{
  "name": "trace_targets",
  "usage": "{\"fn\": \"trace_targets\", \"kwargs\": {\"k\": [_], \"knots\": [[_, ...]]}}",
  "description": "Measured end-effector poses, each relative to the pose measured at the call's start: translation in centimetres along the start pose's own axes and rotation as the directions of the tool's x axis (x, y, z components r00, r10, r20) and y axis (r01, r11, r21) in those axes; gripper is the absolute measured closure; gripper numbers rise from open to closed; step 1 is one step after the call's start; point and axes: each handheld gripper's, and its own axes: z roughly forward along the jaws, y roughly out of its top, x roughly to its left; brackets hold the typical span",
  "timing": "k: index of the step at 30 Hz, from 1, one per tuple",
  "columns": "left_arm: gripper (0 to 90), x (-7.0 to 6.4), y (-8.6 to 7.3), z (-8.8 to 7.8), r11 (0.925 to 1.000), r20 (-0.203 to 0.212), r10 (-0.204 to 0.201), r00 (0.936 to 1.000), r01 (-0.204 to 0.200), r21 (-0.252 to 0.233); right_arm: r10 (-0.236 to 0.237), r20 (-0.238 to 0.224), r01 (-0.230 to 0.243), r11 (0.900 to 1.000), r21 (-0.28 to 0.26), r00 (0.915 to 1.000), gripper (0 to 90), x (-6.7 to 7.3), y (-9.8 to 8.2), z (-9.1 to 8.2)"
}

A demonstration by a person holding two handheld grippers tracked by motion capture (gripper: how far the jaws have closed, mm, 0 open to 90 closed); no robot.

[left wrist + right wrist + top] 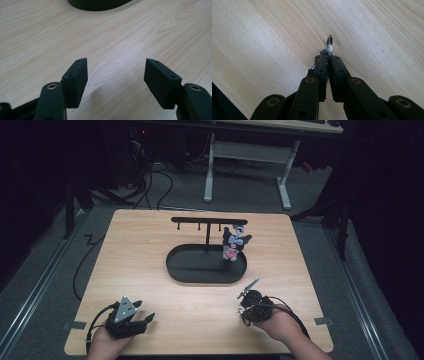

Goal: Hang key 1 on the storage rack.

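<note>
My right gripper (327,58) is pinched tight on a metal key ring (329,43) over the table (150,250); left gripper (116,75) sits wide open, holding nothing.

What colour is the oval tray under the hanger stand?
Black, matte; the oval tray shows best in the high view, on the light wooden table.

No legible txt, labels or nos. anywhere.

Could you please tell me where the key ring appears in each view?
High view: key ring, lower right, in the right tool, near the black tray.
Right gripper view: centre, above the jaw tips.
Left gripper view: tray rim at top, open left tool below.
Shared landmark: wooden table.
</note>
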Motion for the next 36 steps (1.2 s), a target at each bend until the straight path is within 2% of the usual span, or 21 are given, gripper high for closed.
{"fn": "trace_targets", "kwargs": {"k": [2, 11, 15, 16, 17, 18, 20, 22, 23, 33, 36], "knots": [[36.1, 0.0, 0.0, 0.0, 1.0, -0.001, 0.0, 1.0, 0.0, 0.0, 0.001, -0.013, -0.001, 1.0, -0.003, 0.9999, 84.6, -0.1, 0.0, 0.2], [36.1, 0.1, 0.0, -0.1, 1.0, -0.001, 0.0, 1.0, 0.0, 0.002, 0.044, -0.017, -0.044, 0.999, -0.022, 0.9989, 89.1, -0.2, 0.4, -0.2], [36.1, 0.1, 0.0, 0.0, 1.0, -0.002, 0.0, 1.0, 0.0, 0.002, 0.061, -0.048, -0.062, 0.998, -0.029, 0.997, 89.2, -0.5, 0.4, -0.8], [36.1, 0.1, 0.0, -0.1, 1.0, -0.002, 0.001, 1.0, -0.001, 0.001, 0.046, -0.054, -0.048, 0.998, -0.036, 0.9975, 89.2, -0.7, 0.4, -1.0], [36.2, 0.1, 0.0, -0.1, 1.0, -0.003, 0.001, 1.0, -0.001, 0.001, 0.072, -0.063, -0.075, 0.997, -0.035, 0.9954, 89.2, -0.7, 0.3, -1.2], [36.1, 0.1, 0.0, -0.1, 1.0, -0.003, 0.001, 1.0, -0.001, 0.001, 0.066, -0.071, -0.069, 0.997, -0.041, 0.9953, 89.2, -0.8, 0.3, -1.4], [36.1, 0.1, 0.0, -0.1, 1.0, -0.004, 0.0, 1.0, 0.0, -0.001, 0.085, -0.07, -0.088, 0.995, -0.045, 0.9939, 89.2, -0.9, 0.1, -2.0], [36.2, 0.0, 0.0, -0.1, 1.0, -0.004, -0.001, 1.0, 0.001, -0.001, 0.069, -0.065, -0.072, 0.996, -0.048, 0.9955, 89.2, -1.1, 0.1, -2.4], [36.1, 0.0, 0.0, -0.1, 1.0, -0.004, -0.001, 1.0, 0.001, -0.002, 0.086, -0.063, -0.089, 0.995, -0.044, 0.9943, 89.2, -1.0, 0.0, -2.7], [36.0, 0.0, -0.1, -0.1, 1.0, -0.008, -0.003, 1.0, 0.003, -0.008, 0.095, -0.05, -0.097, 0.994, -0.048, 0.9942, 89.2, -1.6, -0.2, -5.0], [36.0, 0.1, -0.1, -0.1, 1.0, -0.009, -0.003, 1.0, 0.003, -0.008, 0.11, -0.043, -0.112, 0.993, -0.046, 0.993, 89.2, -1.8, -0.1, -5.5]]}}
